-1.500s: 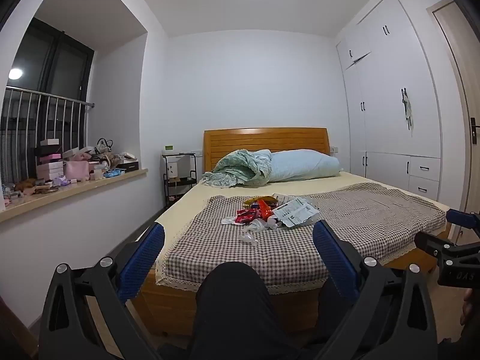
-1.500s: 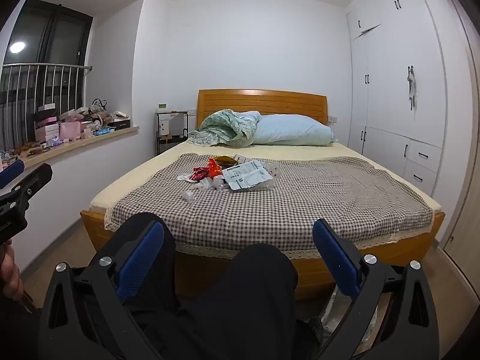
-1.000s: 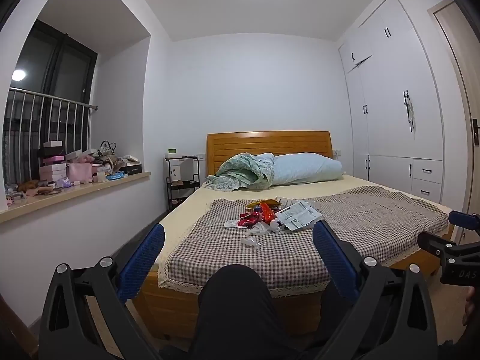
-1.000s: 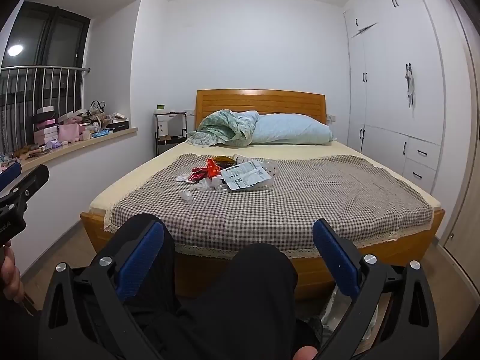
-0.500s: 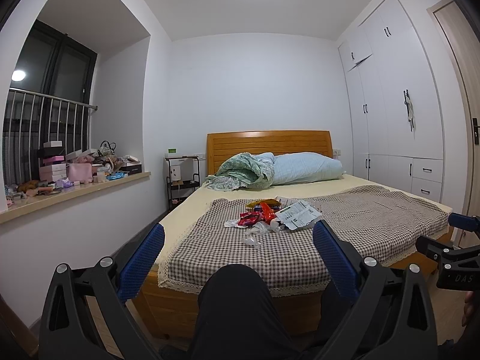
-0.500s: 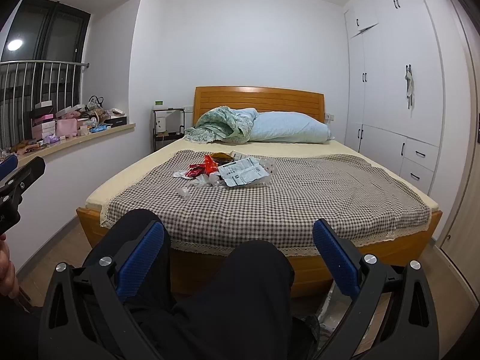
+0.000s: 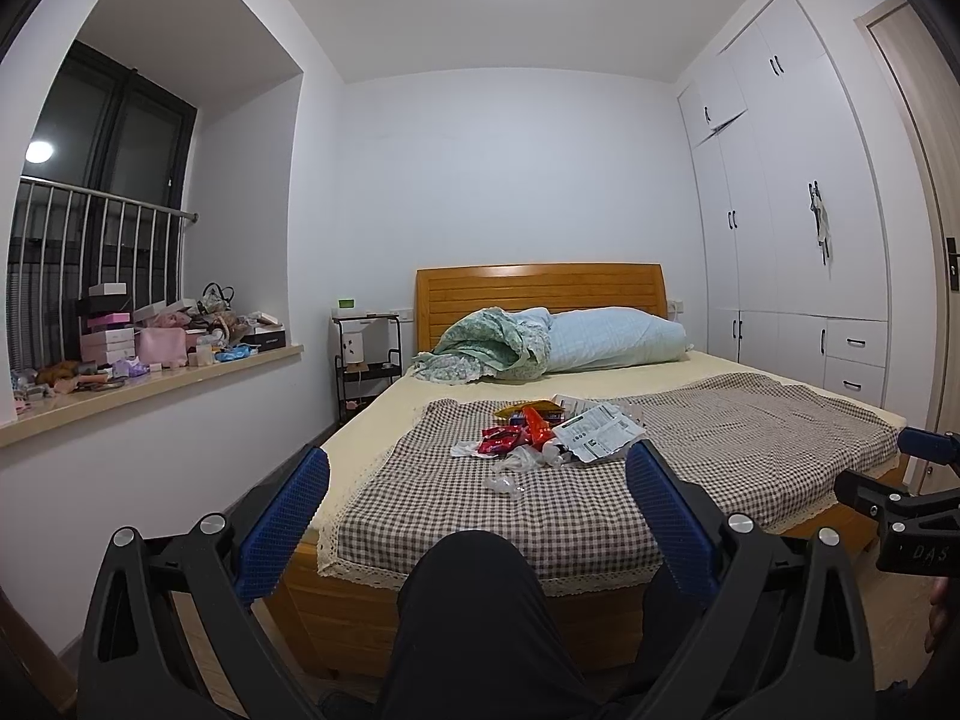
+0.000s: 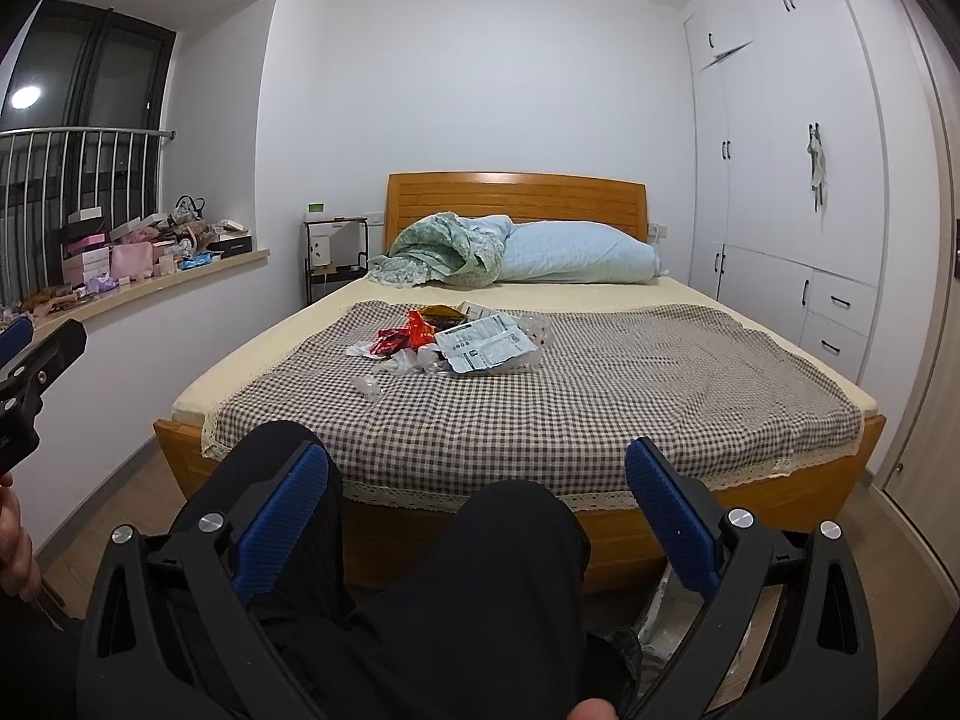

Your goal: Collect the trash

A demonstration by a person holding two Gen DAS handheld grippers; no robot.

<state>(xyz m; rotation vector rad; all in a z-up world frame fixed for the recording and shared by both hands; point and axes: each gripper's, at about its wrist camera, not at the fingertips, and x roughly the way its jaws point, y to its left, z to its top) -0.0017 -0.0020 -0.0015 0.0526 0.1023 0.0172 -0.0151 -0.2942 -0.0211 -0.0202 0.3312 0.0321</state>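
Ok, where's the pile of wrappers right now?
In both wrist views the pile of wrappers lies on the checked blanket in the middle of the bed, left of centre, in front of the pillow.

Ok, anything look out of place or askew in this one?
Yes. A pile of wrappers and papers litters the checked blanket mid-bed, with one clear scrap lying apart nearer the foot. High on the wardrobe, one upper cabinet door hangs crooked. Both grippers' jaws stand open and empty.

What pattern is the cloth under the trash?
Brown-and-white check cloth, with a lace edge; clearest in the right wrist view.
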